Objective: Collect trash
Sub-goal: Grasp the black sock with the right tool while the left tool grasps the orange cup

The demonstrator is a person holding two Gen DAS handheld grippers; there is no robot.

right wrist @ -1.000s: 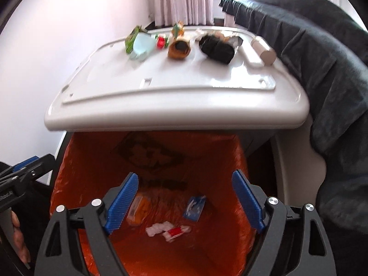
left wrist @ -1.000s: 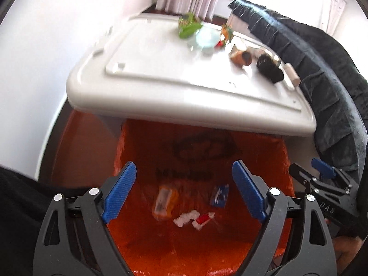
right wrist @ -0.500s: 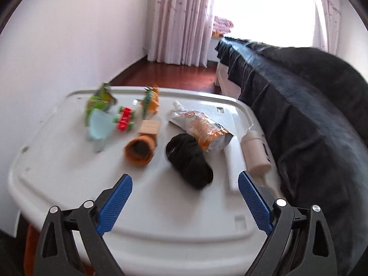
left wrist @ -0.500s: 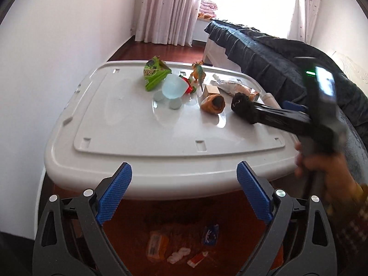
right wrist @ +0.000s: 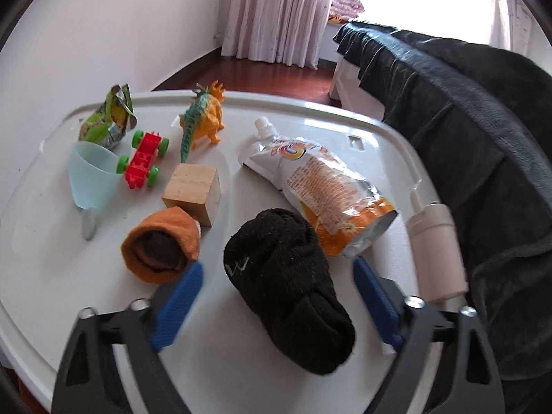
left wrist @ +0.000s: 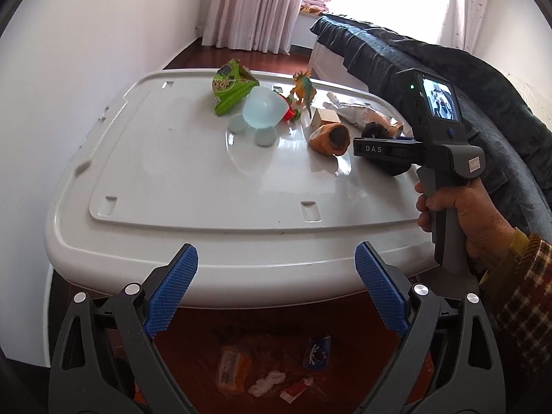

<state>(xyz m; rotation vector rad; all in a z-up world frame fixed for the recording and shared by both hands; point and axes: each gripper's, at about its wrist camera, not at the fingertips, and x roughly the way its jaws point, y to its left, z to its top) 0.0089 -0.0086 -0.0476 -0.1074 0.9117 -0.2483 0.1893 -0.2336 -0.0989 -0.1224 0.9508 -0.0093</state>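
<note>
A white bin lid point(left wrist: 193, 186) serves as a table. On it lie a green snack wrapper point(right wrist: 107, 120), an orange-and-white drink pouch point(right wrist: 327, 186), a black sock bundle point(right wrist: 286, 283) and an orange sock roll point(right wrist: 162, 245). My right gripper point(right wrist: 276, 303) is open, low over the lid, with its jaws either side of the black sock; the pouch lies just beyond. It also shows in the left wrist view point(left wrist: 386, 148). My left gripper point(left wrist: 276, 289) is open and empty at the lid's near edge, above the orange trash bag point(left wrist: 276, 362) that holds several scraps.
Toys stand on the lid: a dinosaur point(right wrist: 203, 117), a red car point(right wrist: 145, 158), a wooden block point(right wrist: 193, 193), a pale blue cup point(right wrist: 93, 179). A cream bottle point(right wrist: 438, 245) lies at the right edge. A dark-covered sofa point(right wrist: 465, 120) runs along the right, a white wall on the left.
Both grippers rose from over the orange bag to lid level. The right gripper moved forward over the lid to the black sock. Both stayed open.
</note>
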